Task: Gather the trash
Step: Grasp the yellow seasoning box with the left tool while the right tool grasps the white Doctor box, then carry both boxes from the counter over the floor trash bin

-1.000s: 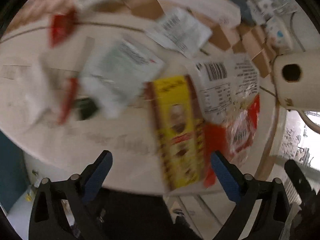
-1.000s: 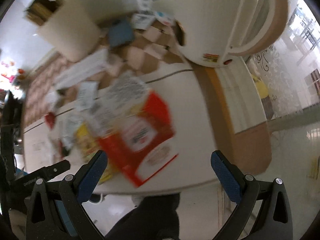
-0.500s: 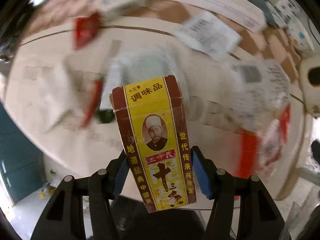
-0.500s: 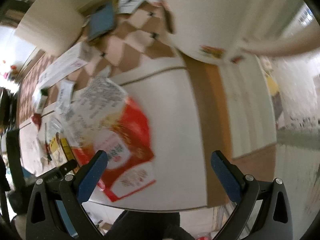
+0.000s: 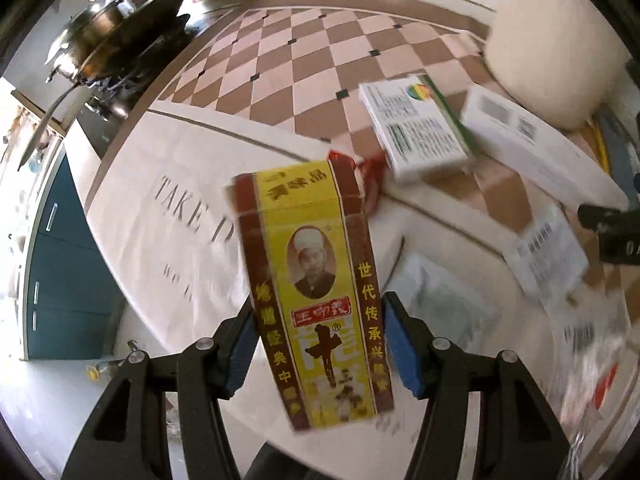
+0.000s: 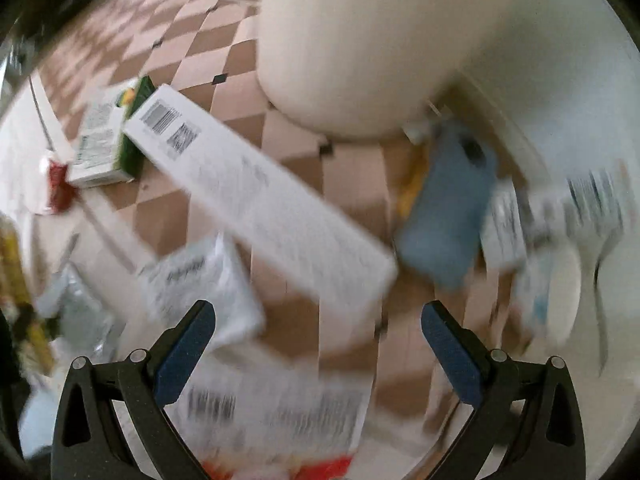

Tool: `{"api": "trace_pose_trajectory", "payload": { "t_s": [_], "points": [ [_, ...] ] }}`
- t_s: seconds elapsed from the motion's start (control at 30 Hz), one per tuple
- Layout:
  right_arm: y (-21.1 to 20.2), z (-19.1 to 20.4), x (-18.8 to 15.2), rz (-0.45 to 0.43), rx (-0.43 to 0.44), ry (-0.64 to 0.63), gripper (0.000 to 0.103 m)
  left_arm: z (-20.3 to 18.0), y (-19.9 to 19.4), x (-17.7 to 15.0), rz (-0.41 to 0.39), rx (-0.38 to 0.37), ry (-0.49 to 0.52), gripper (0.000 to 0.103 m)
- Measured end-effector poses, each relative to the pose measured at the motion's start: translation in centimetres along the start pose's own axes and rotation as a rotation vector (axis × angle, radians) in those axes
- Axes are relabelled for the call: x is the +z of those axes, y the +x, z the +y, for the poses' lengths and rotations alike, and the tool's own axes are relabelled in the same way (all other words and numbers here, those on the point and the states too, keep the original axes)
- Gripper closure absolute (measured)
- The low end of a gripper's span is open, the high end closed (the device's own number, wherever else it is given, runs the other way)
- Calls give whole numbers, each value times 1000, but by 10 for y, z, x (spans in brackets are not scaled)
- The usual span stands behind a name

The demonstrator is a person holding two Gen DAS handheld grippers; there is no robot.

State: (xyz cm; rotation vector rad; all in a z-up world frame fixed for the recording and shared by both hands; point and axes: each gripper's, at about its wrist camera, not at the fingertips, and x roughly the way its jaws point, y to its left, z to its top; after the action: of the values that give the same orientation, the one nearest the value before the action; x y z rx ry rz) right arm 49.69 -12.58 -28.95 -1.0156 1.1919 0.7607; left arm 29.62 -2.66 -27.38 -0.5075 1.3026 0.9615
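Note:
My left gripper (image 5: 320, 344) is shut on a yellow and brown spice box (image 5: 316, 288) and holds it up above the white table (image 5: 168, 208). My right gripper (image 6: 316, 344) is open and empty, above a long white box (image 6: 260, 208) and a white wrapper with barcodes (image 6: 288, 408). A white and green carton (image 5: 416, 128) lies behind a small red packet (image 5: 372, 172); both show in the right wrist view, the carton (image 6: 108, 140) and the packet (image 6: 58, 188). A clear plastic bag (image 5: 436, 304) lies on the table.
A large cream container (image 6: 360, 40) stands at the back, also in the left wrist view (image 5: 560, 52). A blue pouch (image 6: 448, 216) and labelled packets (image 6: 592, 200) lie at the right. A wok (image 5: 104, 40) sits on a stove far left. The table edge runs below left.
My left gripper closed on the spice box and lifted it off the table, swinging left. My right gripper swung left and away from the red packet toward the long white box.

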Motion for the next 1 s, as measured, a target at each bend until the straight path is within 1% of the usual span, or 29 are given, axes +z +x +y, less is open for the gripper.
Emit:
{"api": "trace_pose_trajectory", "payload": {
  "t_s": [0.03,0.1,0.17,0.2,0.23,0.27,0.33,0.37,0.4,0.43,0.6,0.67,0.7,0.73,0.8,0.83,0.9,0.93,1.0],
  "points": [
    [9,6,17,11,-26,-45,0,-4,7,6,9,0,-2,47],
    [21,14,38,32,-35,-100,2,-6,21,12,28,2,-15,48],
    [31,22,50,52,-40,-132,6,-7,34,19,57,-16,-19,48],
    [35,26,56,62,-37,-144,13,-2,41,21,70,-26,-19,48],
    [41,30,63,79,-9,-158,23,0,48,24,89,-39,-19,48],
    [43,32,67,86,6,-159,23,2,53,27,108,-51,-20,48],
    [41,32,77,81,48,-147,36,9,59,32,125,-75,-25,46],
    [40,32,79,78,73,-131,38,11,62,34,132,-85,-22,46],
    [38,31,82,79,109,-106,44,13,64,35,137,-95,-24,47],
    [36,30,84,77,122,-96,47,15,65,36,141,-104,-27,47],
    [13,33,85,61,237,-33,49,18,70,38,138,-119,-25,48],
    [8,38,81,81,271,-11,49,19,71,39,139,-120,-26,48],
    [9,35,72,92,288,-5,49,30,76,44,139,-120,-25,48],
    [10,35,71,102,298,0,51,39,79,43,136,-119,-23,48],
    [16,29,76,111,291,7,51,38,78,43,133,-112,-20,49],
    [22,29,78,113,273,18,51,38,78,43,132,-109,-19,49],
    [31,30,71,115,255,31,49,33,72,40,124,-100,-21,49],
    [33,29,74,96,245,35,51,29,64,37,114,-94,-26,49],
    [32,27,80,83,216,28,53,32,55,38,86,-82,-33,49]
  ]
}}
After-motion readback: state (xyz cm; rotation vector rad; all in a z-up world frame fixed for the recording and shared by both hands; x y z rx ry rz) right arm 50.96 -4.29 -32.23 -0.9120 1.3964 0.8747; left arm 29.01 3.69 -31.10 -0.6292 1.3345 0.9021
